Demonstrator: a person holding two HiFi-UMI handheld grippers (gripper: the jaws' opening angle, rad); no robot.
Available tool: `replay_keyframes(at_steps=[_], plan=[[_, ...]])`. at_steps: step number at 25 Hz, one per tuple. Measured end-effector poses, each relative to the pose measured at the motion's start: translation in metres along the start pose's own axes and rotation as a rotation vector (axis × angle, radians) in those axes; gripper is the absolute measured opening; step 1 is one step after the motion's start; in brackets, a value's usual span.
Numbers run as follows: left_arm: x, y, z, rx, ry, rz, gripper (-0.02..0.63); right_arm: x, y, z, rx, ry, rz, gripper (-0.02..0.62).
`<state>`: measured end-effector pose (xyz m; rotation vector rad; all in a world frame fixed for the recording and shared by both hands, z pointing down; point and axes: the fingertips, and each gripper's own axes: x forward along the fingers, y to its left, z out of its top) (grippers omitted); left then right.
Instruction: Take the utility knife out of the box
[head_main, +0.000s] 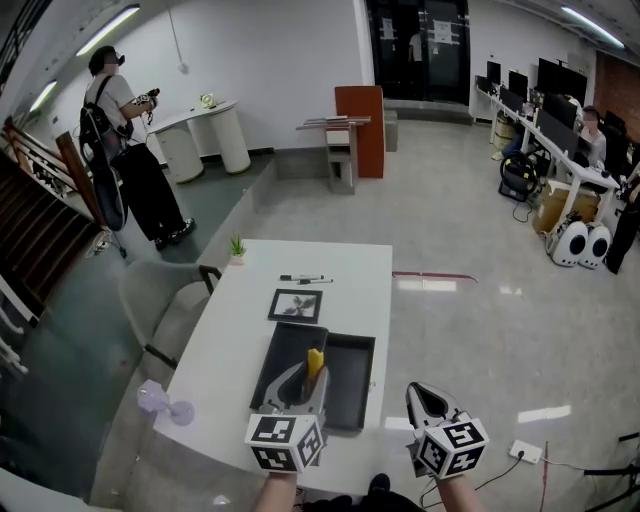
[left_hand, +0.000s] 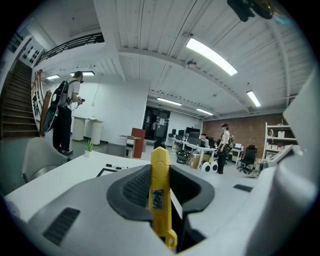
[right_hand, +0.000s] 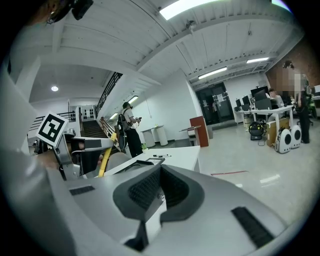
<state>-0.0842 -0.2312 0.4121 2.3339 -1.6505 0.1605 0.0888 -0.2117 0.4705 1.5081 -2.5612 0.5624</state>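
My left gripper (head_main: 306, 380) is shut on the yellow utility knife (head_main: 315, 362), which stands nearly upright between the pads. It hangs just above the black open box (head_main: 349, 396) near the white table's front edge. In the left gripper view the knife (left_hand: 161, 192) rises between the two dark pads, its ringed end toward the camera. My right gripper (head_main: 429, 398) hovers to the right of the table over the floor, shut, with nothing in it. In the right gripper view its pads (right_hand: 145, 187) meet, and the knife (right_hand: 102, 165) shows at the left.
Farther back on the table (head_main: 230, 340) lie a framed picture (head_main: 296, 306), two pens (head_main: 303, 278) and a small potted plant (head_main: 237, 247). A grey chair (head_main: 160, 310) stands at the table's left. A person (head_main: 130, 150) stands at the back left. A power strip (head_main: 526, 452) lies on the floor.
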Motion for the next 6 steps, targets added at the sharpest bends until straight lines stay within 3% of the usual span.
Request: replay_keyframes(at_steps=[6], plan=[[0.0023,-0.0021,0.0002,-0.014,0.001,-0.001,0.115,-0.0007,-0.0039,-0.0009,-0.003,0.001,0.003,0.0]])
